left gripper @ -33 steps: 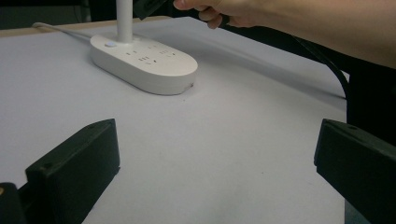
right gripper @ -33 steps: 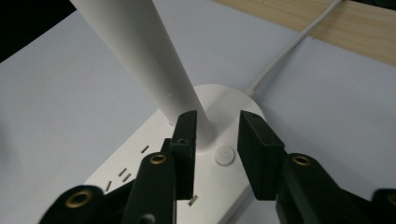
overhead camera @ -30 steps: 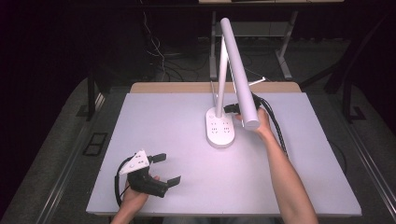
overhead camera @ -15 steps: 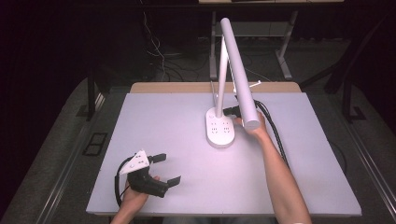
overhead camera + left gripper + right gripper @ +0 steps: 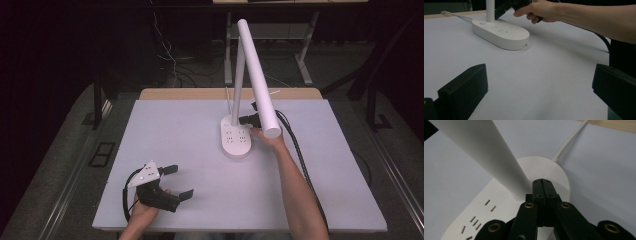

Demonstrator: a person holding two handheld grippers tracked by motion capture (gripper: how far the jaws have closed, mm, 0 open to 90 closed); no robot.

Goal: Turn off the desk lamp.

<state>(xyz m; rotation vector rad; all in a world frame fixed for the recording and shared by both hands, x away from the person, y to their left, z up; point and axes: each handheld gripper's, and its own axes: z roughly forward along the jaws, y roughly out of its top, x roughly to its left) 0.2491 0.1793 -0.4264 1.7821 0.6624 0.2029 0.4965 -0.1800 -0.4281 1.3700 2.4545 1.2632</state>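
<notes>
A white desk lamp stands at the table's middle back; its oval base carries socket slots, and its long head slopes down toward the right hand. My right gripper is shut, partly hidden under the lamp head. In the right gripper view the shut jaws hold nothing, their tip over the base right beside the stem. My left gripper rests near the front left edge, open, nothing between its wide-apart jaws. A small button sits on the base.
The lamp's white cord runs off the base toward the table's wooden back edge. A black cable trails along the right forearm. The white tabletop spreads between the two grippers.
The right hand has moved left, bringing its shut gripper in against the lamp's stem over the base. The left gripper has stayed still.
</notes>
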